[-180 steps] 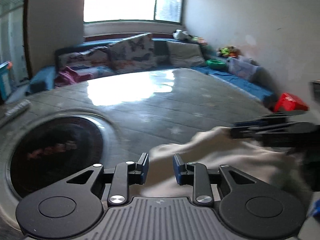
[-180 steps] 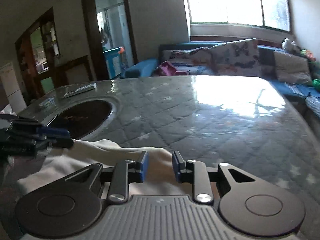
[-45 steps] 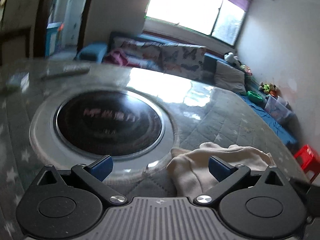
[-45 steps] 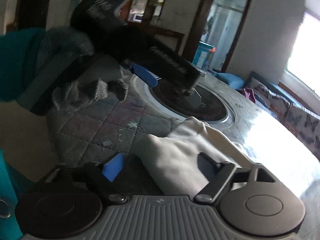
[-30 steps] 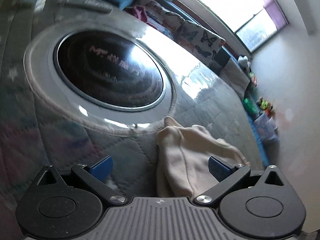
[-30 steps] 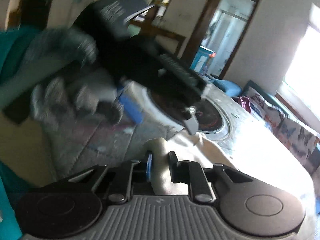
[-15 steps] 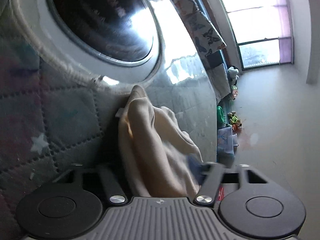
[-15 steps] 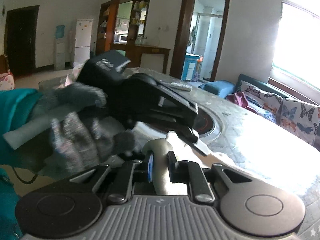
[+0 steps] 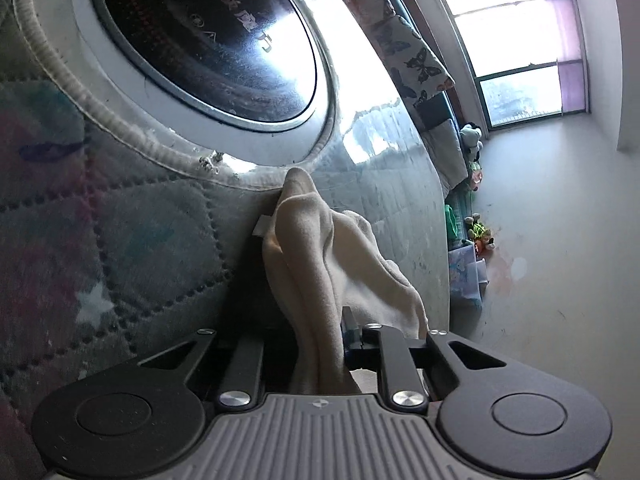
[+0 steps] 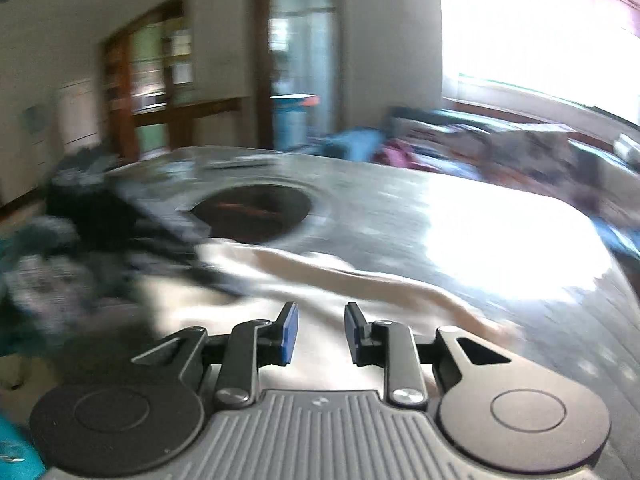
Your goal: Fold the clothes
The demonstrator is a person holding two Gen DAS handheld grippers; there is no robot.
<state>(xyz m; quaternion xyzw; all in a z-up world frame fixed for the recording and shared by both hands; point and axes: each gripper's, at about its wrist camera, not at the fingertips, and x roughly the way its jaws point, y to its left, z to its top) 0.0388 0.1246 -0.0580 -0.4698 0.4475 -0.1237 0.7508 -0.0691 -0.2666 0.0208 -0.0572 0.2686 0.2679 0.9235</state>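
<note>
Now clamped on cream garment, left hand-held gripper, right hand-held gripper parted, cloth just ahead

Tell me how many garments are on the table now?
1. A cream garment lies beside the round cooktop, with the left gripper shut on its near end. More may be hidden outside the views.

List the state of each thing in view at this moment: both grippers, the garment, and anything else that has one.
Left gripper: shut on the cream garment, a bunched fold between its fingers.
Right gripper: fingers narrowly apart, cream cloth between them; the view is blurred, so grip unclear.
Cream garment: bunched and creased, not folded flat, lying on the quilted table cover.
Round glass cooktop: bare, nothing on it.
</note>
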